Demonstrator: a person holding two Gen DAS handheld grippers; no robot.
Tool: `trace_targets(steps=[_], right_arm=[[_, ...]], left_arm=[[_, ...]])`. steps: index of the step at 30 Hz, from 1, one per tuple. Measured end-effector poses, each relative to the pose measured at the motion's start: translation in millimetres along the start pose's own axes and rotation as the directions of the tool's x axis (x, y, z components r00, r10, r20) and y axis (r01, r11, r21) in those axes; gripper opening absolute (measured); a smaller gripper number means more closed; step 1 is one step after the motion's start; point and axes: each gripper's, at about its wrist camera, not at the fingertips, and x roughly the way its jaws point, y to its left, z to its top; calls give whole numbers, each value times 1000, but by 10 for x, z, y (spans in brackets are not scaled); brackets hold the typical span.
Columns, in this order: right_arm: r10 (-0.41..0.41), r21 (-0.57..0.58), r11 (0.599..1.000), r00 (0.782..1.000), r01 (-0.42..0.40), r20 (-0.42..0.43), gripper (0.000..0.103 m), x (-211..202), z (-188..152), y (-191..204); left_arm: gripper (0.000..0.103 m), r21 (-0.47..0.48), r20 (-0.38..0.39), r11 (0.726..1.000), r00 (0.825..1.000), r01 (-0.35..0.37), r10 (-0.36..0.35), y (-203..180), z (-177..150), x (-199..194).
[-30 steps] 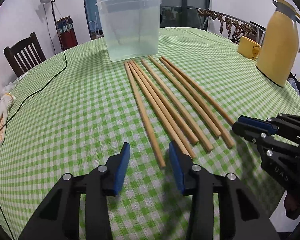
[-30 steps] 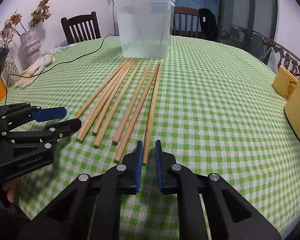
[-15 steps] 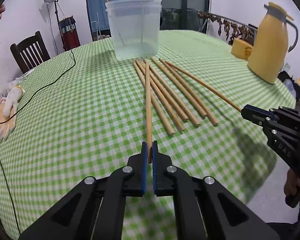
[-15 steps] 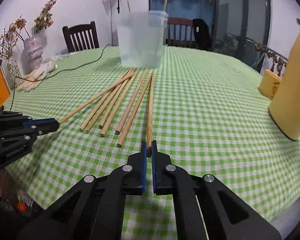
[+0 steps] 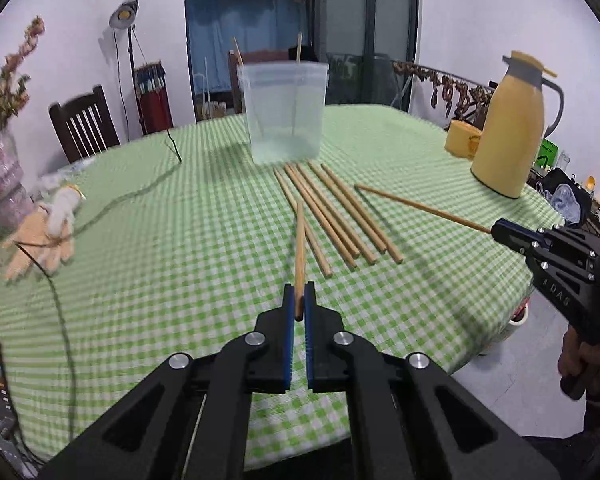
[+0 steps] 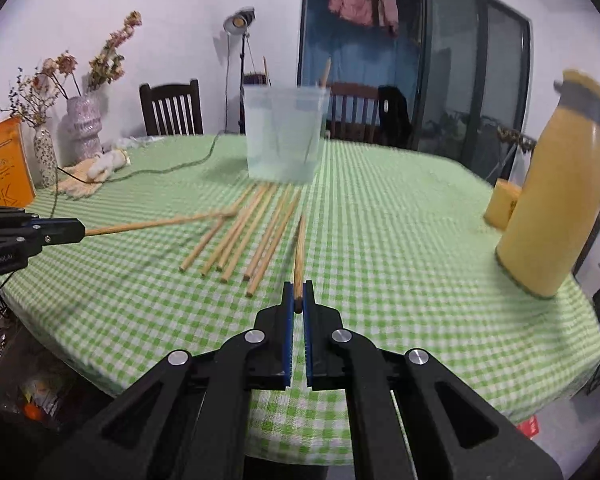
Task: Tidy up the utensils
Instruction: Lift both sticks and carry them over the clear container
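Observation:
My left gripper (image 5: 299, 290) is shut on the near end of a wooden chopstick (image 5: 299, 236), held clear of the green checked table (image 5: 180, 264) and pointing toward the clear plastic container (image 5: 284, 116). Two sticks stand inside that container. Several loose chopsticks (image 5: 336, 216) lie in a row in front of it. My right gripper (image 6: 298, 294) is shut on a second chopstick (image 6: 299, 248), also raised. Each gripper shows in the other's view: the right gripper (image 5: 496, 229) at the right edge, the left gripper (image 6: 80, 229) at the left edge.
A tall yellow jug (image 5: 514, 132) and a yellow cup (image 5: 464, 142) stand at the table's right side. A glove (image 5: 46, 232) and a dark cable (image 5: 112, 204) lie on the left. An orange box (image 6: 4, 164), vases and chairs sit beyond the far left edge.
The left jaws closed on a chopstick; the right ones gripped one too. Both grippers rose and drew back from the row, lifting their chopsticks off the table.

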Motion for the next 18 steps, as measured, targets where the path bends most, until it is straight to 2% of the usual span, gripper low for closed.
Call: trace_targets(steps=[8, 14, 18], right_arm=[[-11, -19, 1000, 996, 13, 90, 4, -165, 258, -9], [12, -35, 999, 991, -7, 133, 4, -257, 538, -82], [13, -81, 997, 990, -2, 141, 4, -168, 811, -121]], left_arm=[[1, 22, 107, 1000, 994, 1, -3, 46, 262, -393], [1, 13, 140, 999, 990, 32, -33, 158, 499, -511], [1, 44, 132, 997, 989, 59, -64, 259, 818, -447]])
